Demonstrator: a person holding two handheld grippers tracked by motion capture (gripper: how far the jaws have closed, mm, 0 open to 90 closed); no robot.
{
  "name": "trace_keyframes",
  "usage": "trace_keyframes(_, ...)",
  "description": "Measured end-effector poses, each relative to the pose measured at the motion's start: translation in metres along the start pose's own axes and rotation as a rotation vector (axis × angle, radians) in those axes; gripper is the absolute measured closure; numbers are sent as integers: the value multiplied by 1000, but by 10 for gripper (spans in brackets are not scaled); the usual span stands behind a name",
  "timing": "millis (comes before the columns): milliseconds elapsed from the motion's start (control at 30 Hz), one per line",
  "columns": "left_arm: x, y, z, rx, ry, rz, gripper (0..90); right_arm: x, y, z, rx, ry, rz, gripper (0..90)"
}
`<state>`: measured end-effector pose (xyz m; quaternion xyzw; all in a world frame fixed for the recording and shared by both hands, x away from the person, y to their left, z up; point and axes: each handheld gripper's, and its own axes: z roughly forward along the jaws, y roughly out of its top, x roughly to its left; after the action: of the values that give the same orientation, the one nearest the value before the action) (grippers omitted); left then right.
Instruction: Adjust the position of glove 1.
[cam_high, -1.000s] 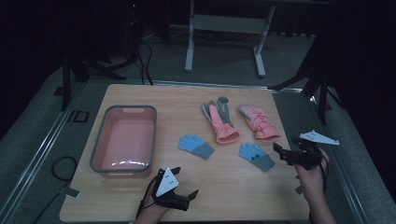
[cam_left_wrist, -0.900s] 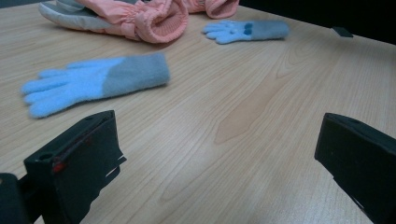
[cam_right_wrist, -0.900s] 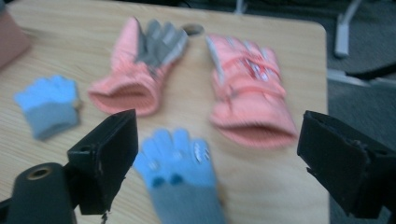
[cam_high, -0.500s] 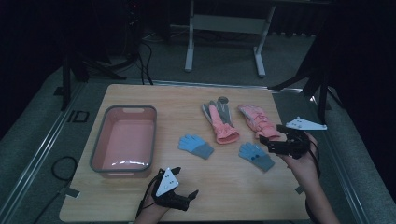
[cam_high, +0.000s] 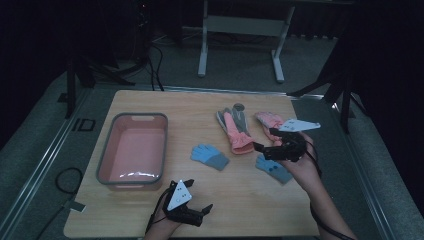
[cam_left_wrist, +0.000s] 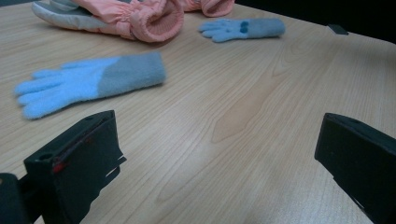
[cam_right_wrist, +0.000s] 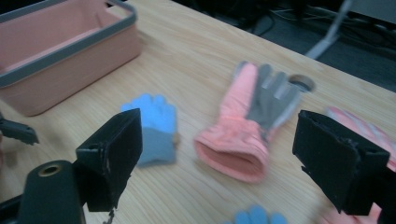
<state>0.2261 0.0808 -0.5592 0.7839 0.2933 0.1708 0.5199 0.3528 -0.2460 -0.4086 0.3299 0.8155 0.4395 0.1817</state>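
Both tongs are spread wide and grasp nothing: the left tongs (cam_high: 202, 210) rest low on the counter (cam_high: 200, 110) near its front edge, the right tongs (cam_high: 265, 142) hover between a pink-and-grey glove (cam_high: 235, 127) and a blue glove (cam_high: 274, 169). Another blue glove (cam_high: 209, 156) lies beside the pink bin (cam_high: 132, 150). "ID" (cam_high: 83, 124) is marked just off the counter's left edge.

Each hand-held gripper is black: the left hand-held gripper (cam_high: 196, 211) at about six o'clock in the high view, the right hand-held gripper (cam_high: 264, 141) at about three o'clock. Each carries a pale grey three-cornered plate on top, the left one marked with small dark dots, and a thin black cable trails from each. Up close the jaws are blocky matte black slabs, the left gripper's with a small red mark.
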Motion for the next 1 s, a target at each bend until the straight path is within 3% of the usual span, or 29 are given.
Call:
trace_keyframes(167, -1, 0, 0, 4, -3, 7, 2, 12, 5, 19, 7, 61, -48, 190)
trace_keyframes(233, -1, 0, 0, 5, -5, 13, 2, 22, 8, 37, 3, 104, -88, 300)
trace_keyframes(333, -2, 0, 1, 7, -7, 18, 2, 27, 9, 48, 21, 129, -111, 329)
trace_keyframes(400, -2, 0, 1, 8, -8, 22, 2, 36, 9, 67, 64, 150, -155, 367)
trace_keyframes(500, -2, 0, 1, 8, -9, 21, 2, 44, 8, 87, 106, 167, -183, 386)
trace_keyframes(667, -2, 0, 0, 6, -11, 27, 2, 47, 7, 117, 173, 219, -195, 432)
trace_keyframes(733, -2, 0, 0, 4, -12, 25, 2, 47, 5, 128, 198, 213, -201, 490)
trace_keyframes(833, -2, 0, 0, 4, -13, 29, 2, 45, 1, 142, 222, 245, -195, 549)
trace_keyframes(1000, -2, 0, 0, 5, -16, 27, 2, 48, -8, 163, 258, 258, -217, 541)
